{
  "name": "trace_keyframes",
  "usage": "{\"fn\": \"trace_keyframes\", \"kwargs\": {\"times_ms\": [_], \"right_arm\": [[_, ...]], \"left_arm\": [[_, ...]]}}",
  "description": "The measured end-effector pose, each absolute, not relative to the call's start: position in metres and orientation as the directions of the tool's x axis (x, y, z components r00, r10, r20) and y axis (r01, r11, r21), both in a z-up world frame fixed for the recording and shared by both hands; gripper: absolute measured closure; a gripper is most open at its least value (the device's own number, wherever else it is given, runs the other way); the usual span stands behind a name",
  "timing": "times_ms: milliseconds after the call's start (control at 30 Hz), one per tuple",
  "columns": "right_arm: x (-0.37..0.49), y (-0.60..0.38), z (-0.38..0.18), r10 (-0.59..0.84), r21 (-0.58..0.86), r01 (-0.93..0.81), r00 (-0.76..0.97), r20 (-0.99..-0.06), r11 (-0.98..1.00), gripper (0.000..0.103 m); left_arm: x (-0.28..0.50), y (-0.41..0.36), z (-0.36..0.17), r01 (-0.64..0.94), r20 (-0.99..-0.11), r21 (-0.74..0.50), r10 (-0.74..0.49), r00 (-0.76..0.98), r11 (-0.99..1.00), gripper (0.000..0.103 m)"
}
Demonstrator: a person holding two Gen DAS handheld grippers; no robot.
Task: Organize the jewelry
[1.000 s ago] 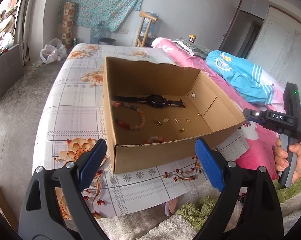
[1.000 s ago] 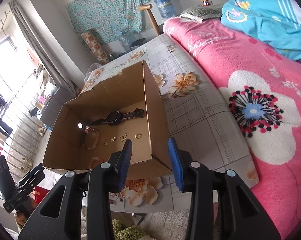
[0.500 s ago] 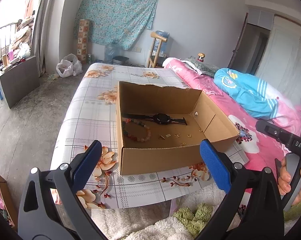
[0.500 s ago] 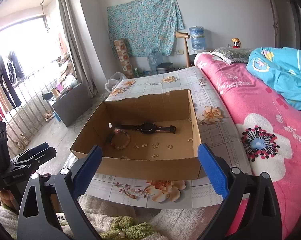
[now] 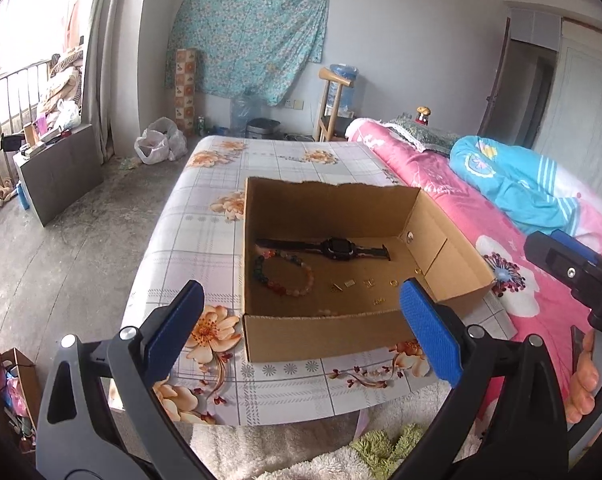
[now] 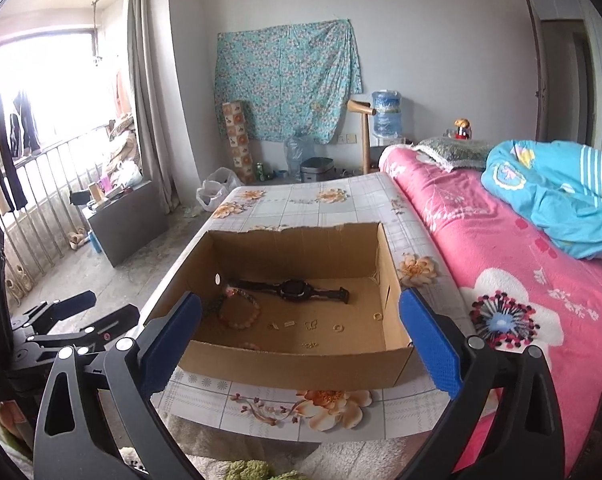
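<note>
Bed (image 6: 501, 240): pink floral cover, running along the right side of the scene, just beside the table.
Table (image 5: 205, 240): floral checked cloth, carrying the cardboard box near its near edge.
Cardboard box (image 5: 325, 336): open-topped, upright, all the jewelry lying on its floor.
Left gripper (image 5: 301, 332): blue pads spread wide, holding nothing — hovering in front of the box's near wall.
Right gripper (image 6: 301, 344): fingers likewise spread wide and empty, in front of the same near wall.
Watch (image 5: 333, 247): black, strap laid flat left to right along the far part of the box floor.
Bead bracelet (image 5: 283, 274): multicoloured loop at the left, just nearer than the watch.
Small gold pieces (image 5: 365, 283): scattered right of the bracelet — too small to tell what each is.
</note>
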State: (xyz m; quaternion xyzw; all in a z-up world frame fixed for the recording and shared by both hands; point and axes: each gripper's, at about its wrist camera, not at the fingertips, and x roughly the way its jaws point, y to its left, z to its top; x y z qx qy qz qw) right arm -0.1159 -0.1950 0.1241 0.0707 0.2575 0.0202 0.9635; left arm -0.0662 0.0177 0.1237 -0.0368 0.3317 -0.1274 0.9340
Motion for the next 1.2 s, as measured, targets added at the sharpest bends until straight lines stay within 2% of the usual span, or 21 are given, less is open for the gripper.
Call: {"fn": "trace_keyframes", "kwargs": {"times_ms": [167, 367, 867, 1200], "right_arm": [[-0.099, -0.191, 0.086, 0.067, 0.163, 0.050, 0.764, -0.642, 0.985, 0.006], [-0.089, -0.181, 0.050, 0.054, 0.132, 0.066, 0.667, -0.743, 0.989, 0.006], [-0.077, -0.180, 0.041, -0.015, 0.057, 0.090, 0.643, -0.766, 0.994, 0.006], [-0.076, -0.185, 0.036, -0.013, 0.065, 0.101, 0.628, -0.778, 0.993, 0.006]], "left_arm": [[-0.057, 0.006, 0.093, 0.176, -0.736, -0.082, -0.179, 0.654, 0.981, 0.008], [-0.051, 0.011, 0.069, 0.099, -0.797, -0.128, -0.162, 0.582, 0.987, 0.008], [-0.045, 0.001, 0.061, 0.082, -0.824, -0.060, -0.096, 0.558, 0.995, 0.008], [-0.042, -0.004, 0.059, 0.087, -0.833, -0.044, -0.084, 0.546, 0.995, 0.008]]}}
